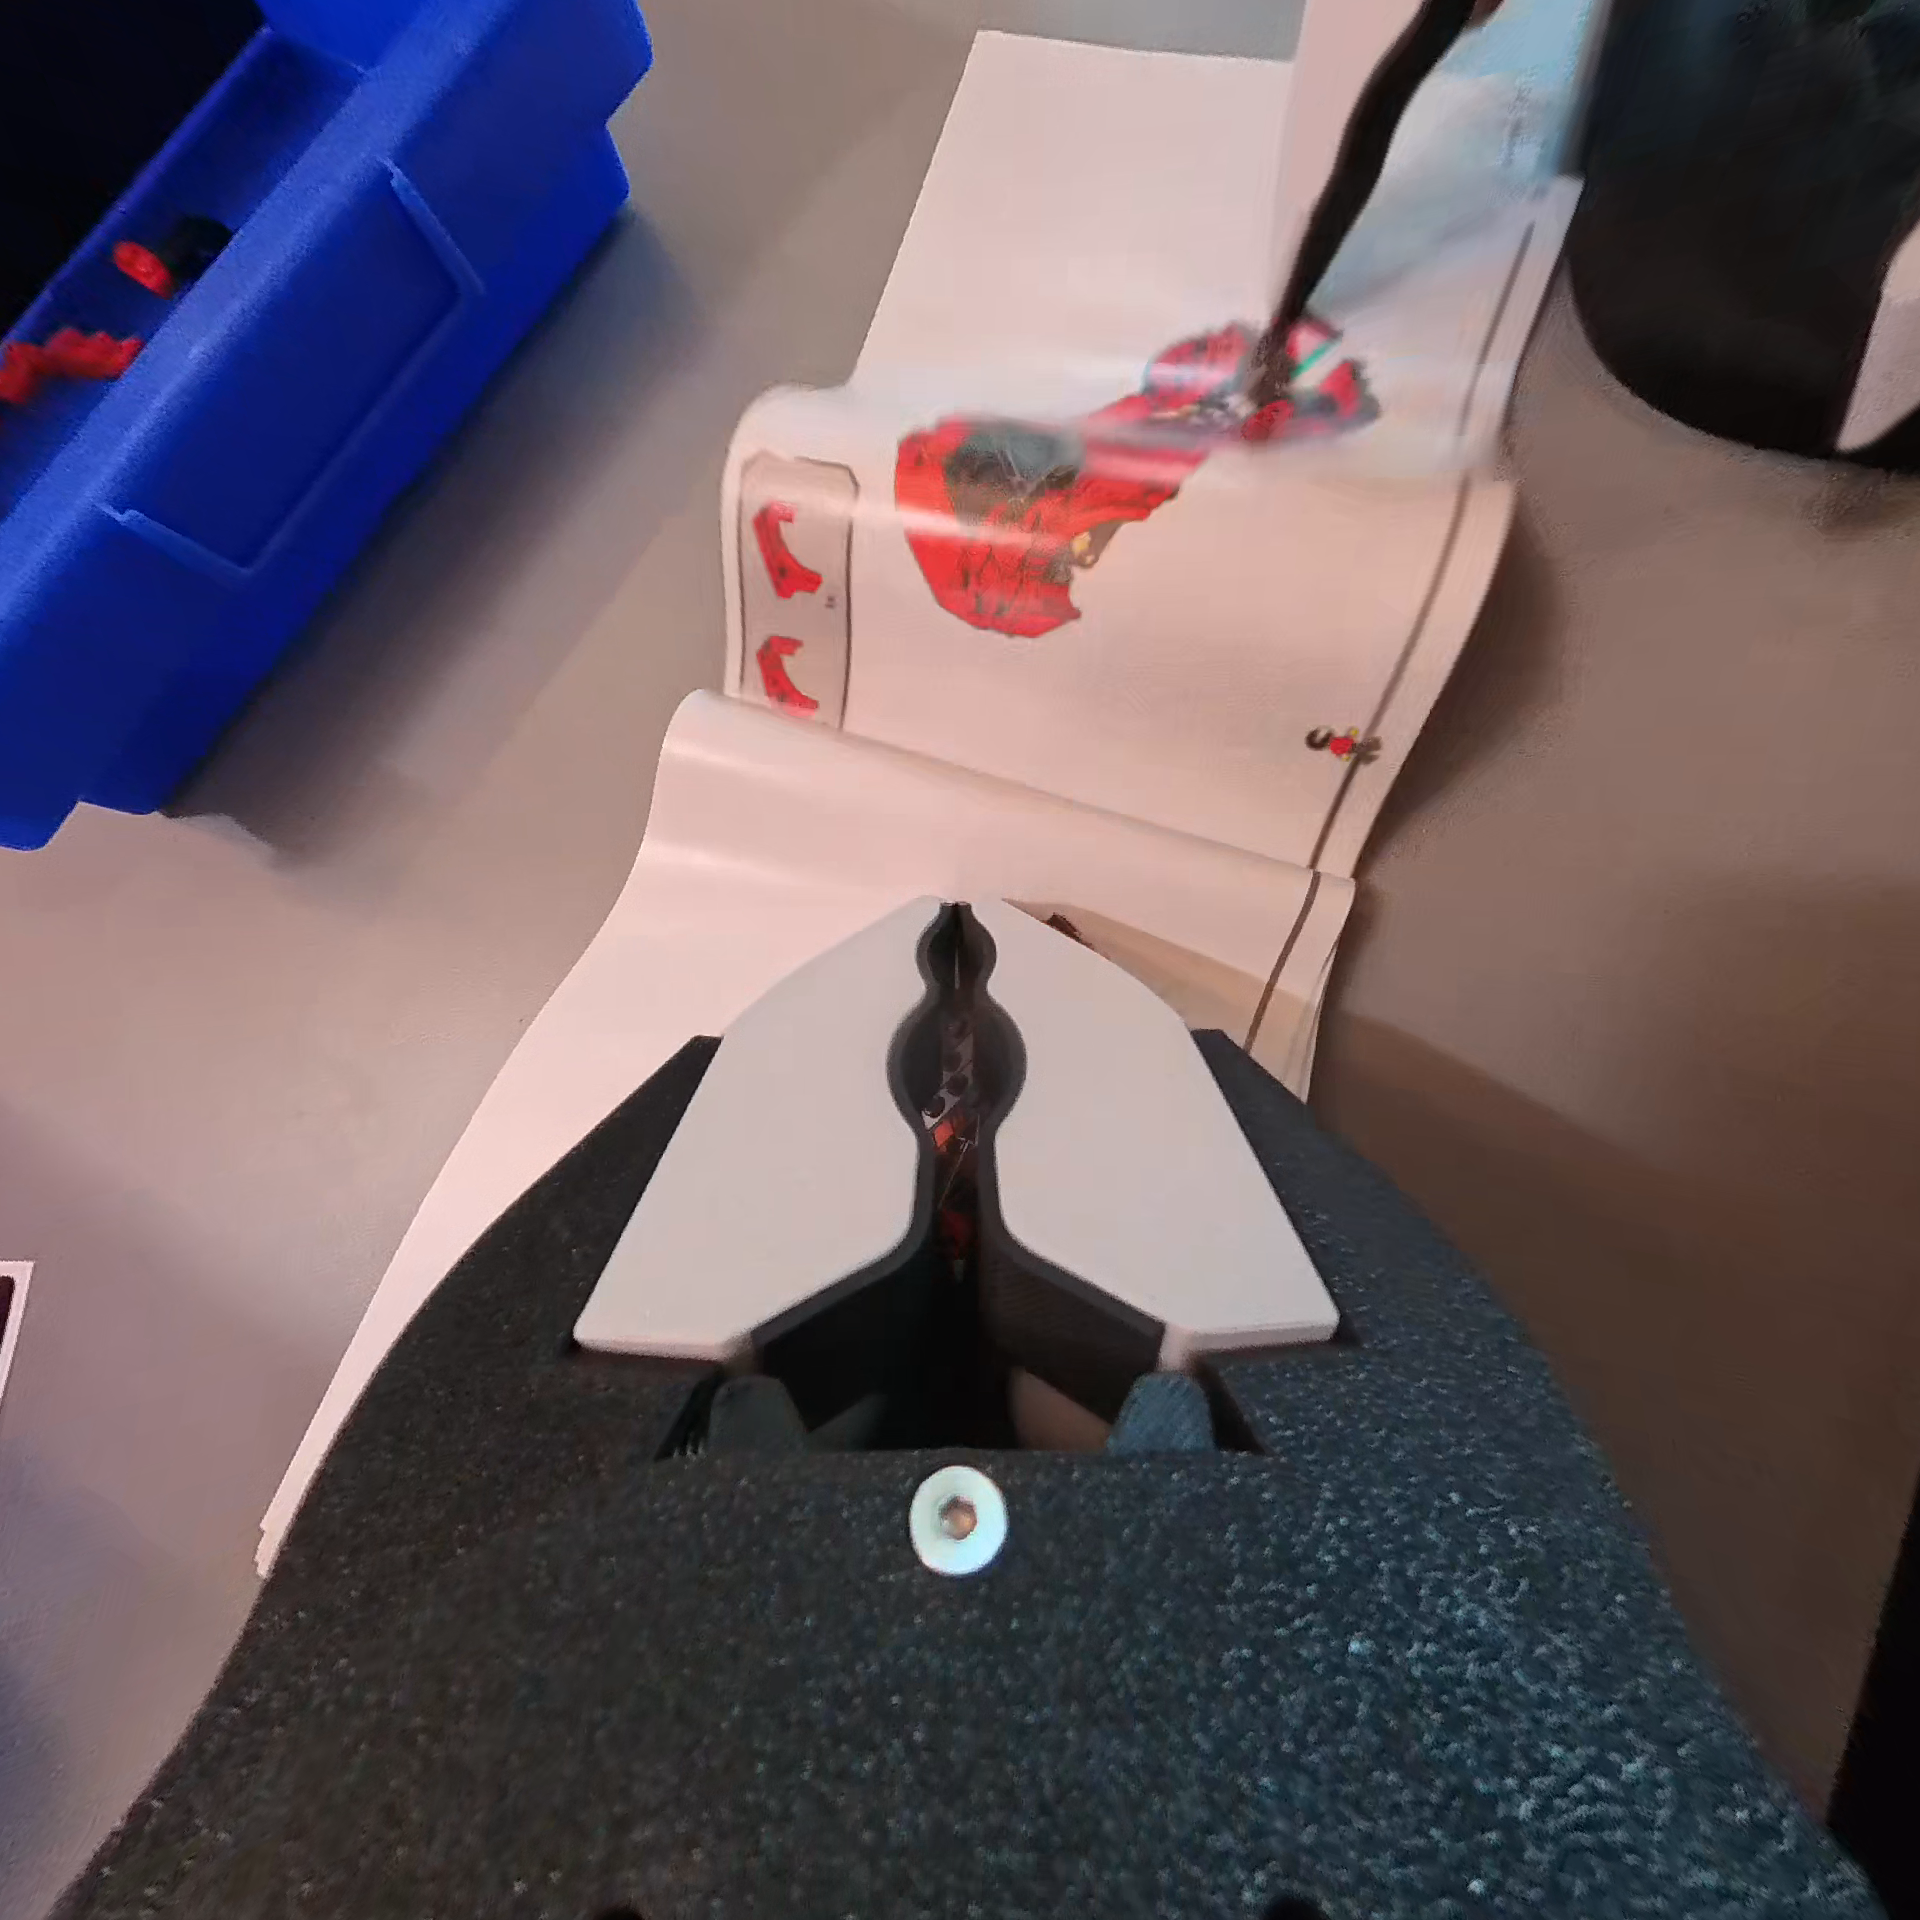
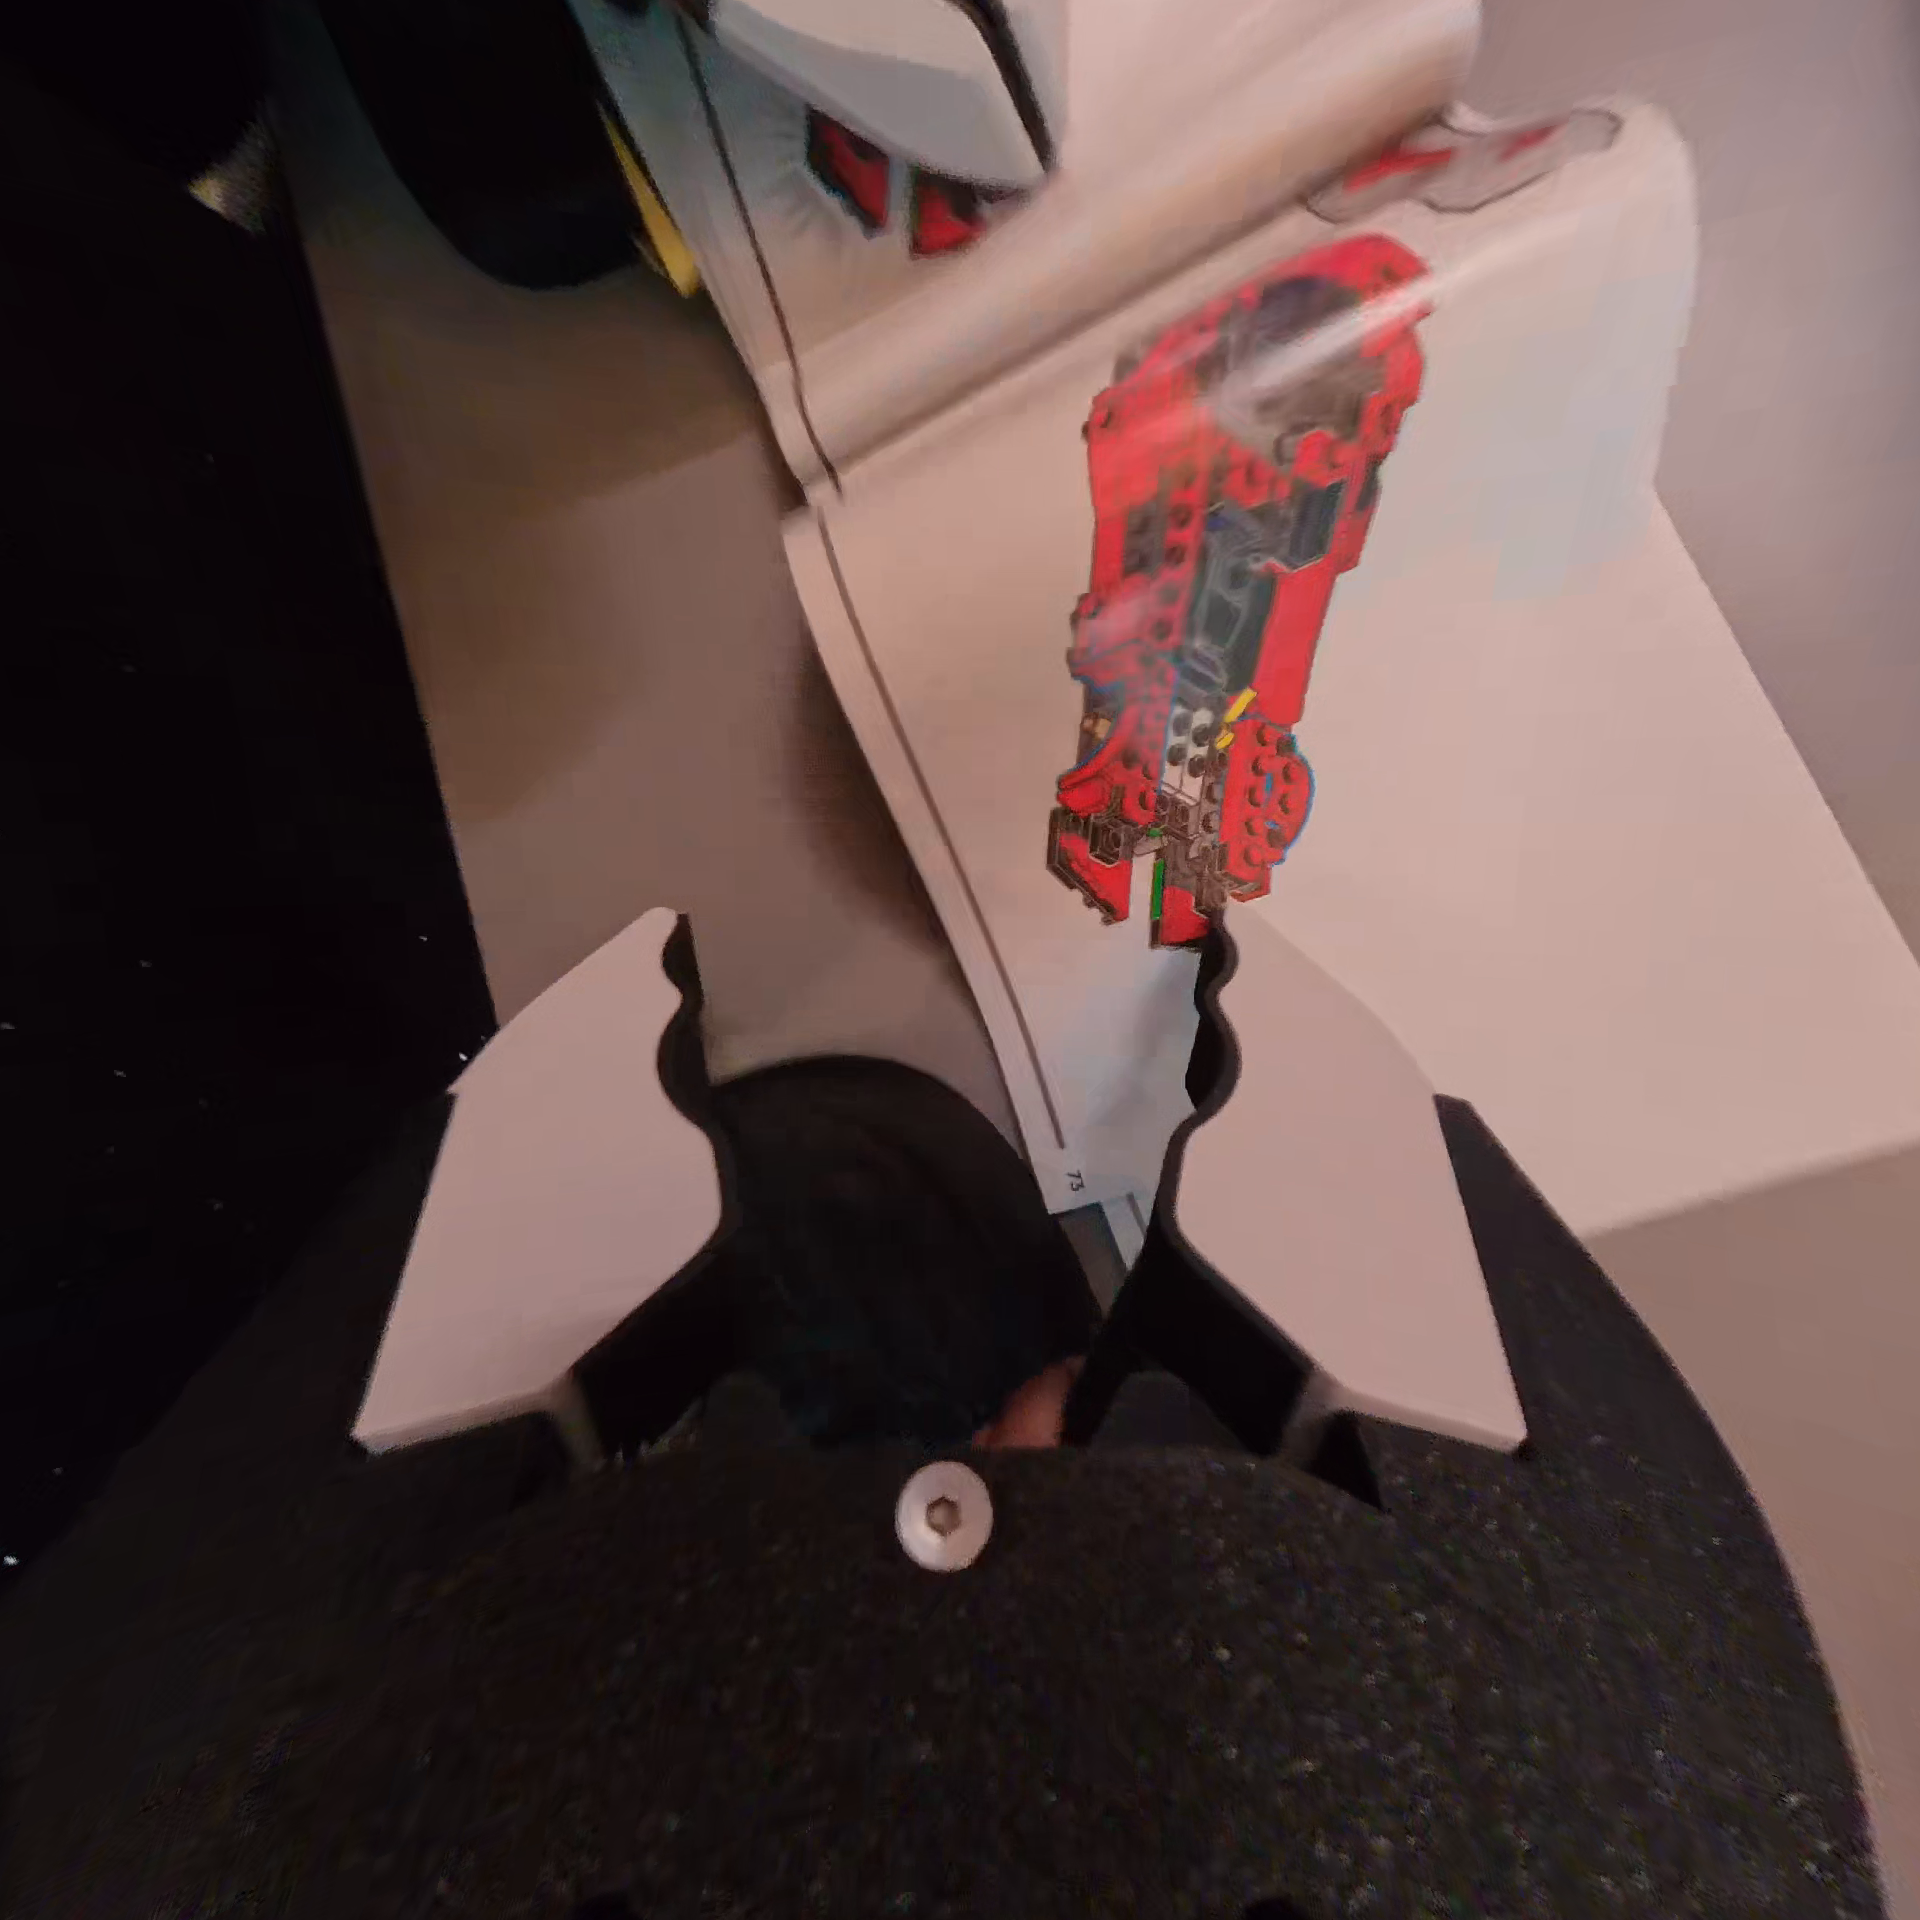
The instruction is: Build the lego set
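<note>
An open instruction booklet (image 1: 1143,665) lies on the grey table, its page showing a drawing of a red car model (image 1: 997,530). My left gripper (image 1: 956,914) is shut, with its tips at a curled white page edge; I cannot tell whether a page is pinched. The right gripper's dark finger (image 1: 1335,208) hangs over the far end of the drawing. In the right wrist view my right gripper (image 2: 945,930) is open and empty above the booklet's (image 2: 1455,831) near edge, just short of the drawing (image 2: 1226,582). A white finger of the left gripper (image 2: 883,94) shows at the top.
A blue plastic bin (image 1: 312,416) stands at the far left and holds a few red pieces (image 1: 62,364). The grey table (image 1: 1610,935) lies bare to the right of the booklet. A black surface (image 2: 156,727) fills the left of the right wrist view. There is about 15 centimeters between the tips of the two grippers.
</note>
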Available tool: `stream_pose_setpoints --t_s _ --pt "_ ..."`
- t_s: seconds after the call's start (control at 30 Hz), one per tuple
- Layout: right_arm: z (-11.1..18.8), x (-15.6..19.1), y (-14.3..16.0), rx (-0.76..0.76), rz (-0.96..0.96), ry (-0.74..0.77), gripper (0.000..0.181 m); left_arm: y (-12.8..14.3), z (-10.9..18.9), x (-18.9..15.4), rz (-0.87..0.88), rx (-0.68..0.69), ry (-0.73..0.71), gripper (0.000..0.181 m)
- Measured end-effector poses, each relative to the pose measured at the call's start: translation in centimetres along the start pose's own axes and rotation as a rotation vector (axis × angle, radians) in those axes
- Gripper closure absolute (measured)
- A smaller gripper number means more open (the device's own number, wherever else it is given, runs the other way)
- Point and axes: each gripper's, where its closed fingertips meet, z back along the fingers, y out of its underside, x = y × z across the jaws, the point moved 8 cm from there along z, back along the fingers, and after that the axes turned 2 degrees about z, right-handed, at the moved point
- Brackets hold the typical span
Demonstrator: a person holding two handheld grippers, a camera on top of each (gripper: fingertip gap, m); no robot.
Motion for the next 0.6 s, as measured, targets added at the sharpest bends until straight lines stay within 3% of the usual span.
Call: stream_pose_setpoints --t_s 0.2,0.3,0.37,0.47,0.6 --pt "-1.8 0.5 -1.8 -0.068 0.046 -0.018 0.097 0.0 0.2 0.1 0.01 -0.017 0.005 0.181" --pt "-2.7 0.6 -2.9 -0.117 0.087 0.011 0.114 -0.2 0.6 0.1 0.014 -0.057 0.005 0.175" --pt "-3.5 0.7 -3.7 -0.147 0.125 0.038 0.131 -0.5 1.4 -0.1 -0.008 -0.138 0.015 0.155" --pt "-3.9 1.0 -5.2 -0.175 0.229 0.118 0.149 -1.1 3.4 -0.6 -0.032 -0.355 -0.029 0.151" --pt "-4.5 1.4 -7.9 -0.192 0.342 0.121 0.143 -1.2 6.2 -0.7 0.008 -0.557 -0.091 0.152"
